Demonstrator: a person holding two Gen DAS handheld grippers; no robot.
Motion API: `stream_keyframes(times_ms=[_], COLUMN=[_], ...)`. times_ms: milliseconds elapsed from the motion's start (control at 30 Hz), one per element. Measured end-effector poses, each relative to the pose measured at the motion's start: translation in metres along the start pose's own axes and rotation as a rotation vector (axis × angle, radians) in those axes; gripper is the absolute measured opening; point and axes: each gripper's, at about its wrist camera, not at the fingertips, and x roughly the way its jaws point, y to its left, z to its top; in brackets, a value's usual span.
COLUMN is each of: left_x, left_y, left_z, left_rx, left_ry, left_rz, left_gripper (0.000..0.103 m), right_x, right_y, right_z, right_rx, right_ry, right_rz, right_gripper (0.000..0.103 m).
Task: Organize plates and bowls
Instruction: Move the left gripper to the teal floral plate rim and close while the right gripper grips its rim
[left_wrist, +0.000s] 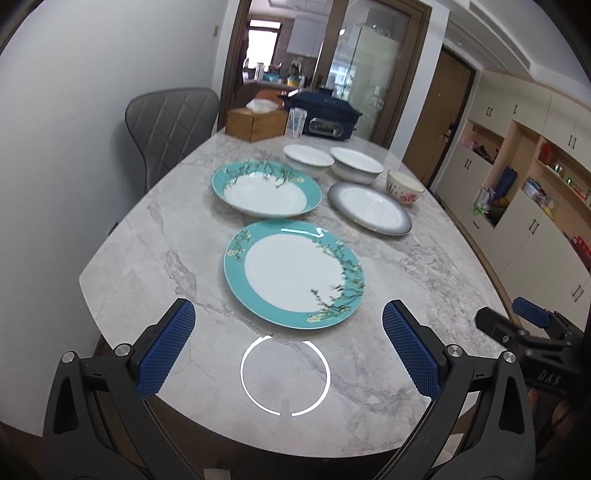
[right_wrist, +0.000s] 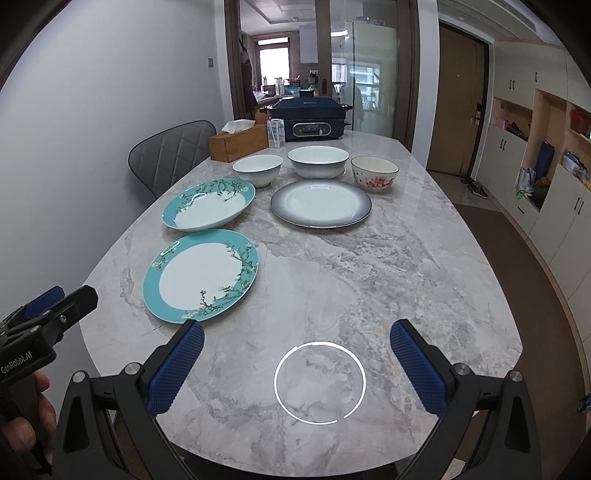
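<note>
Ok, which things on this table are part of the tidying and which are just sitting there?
For the job: flat teal plate, deep teal plate, grey-rimmed plate, two white bowls, floral bowl.

Just there: tissue box, electric cooker, straw pack, chair.

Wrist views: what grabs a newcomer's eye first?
The two teal-rimmed plates with blossom branches stand out: the flat teal plate nearest the grippers, the deeper teal plate just behind it on the marble table. Beyond them sits a grey-rimmed plate, with three bowls in a row behind, the right one a pink floral bowl. The left gripper and right gripper hover with jaws wide apart, holding nothing.
</note>
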Motion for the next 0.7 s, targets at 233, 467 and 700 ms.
stream_keyframes(times_ms=[233, 467, 700], left_x=[0.076, 0.134, 0.167], left_y=[0.058, 0.078, 0.068], left_z=[0.020, 0.037, 0.049], left_rx=[-0.116, -0.137, -0.081], left_ry=[0.202, 0.297, 0.348], left_rz=[-0.087, -0.148, -0.132], left_gripper=[0.103, 0.103, 0.101], right_x=[0.077, 0.152, 0.184], right_y=[-0.032, -0.021, -0.011], right_z=[0.026, 0.038, 0.050], right_rx=[0.126, 0.182, 0.172], right_ry=[0.160, 0.353, 0.421], right_rz=[0.245, 0.437, 0.482], right_gripper=[0.102, 0.095, 0.089])
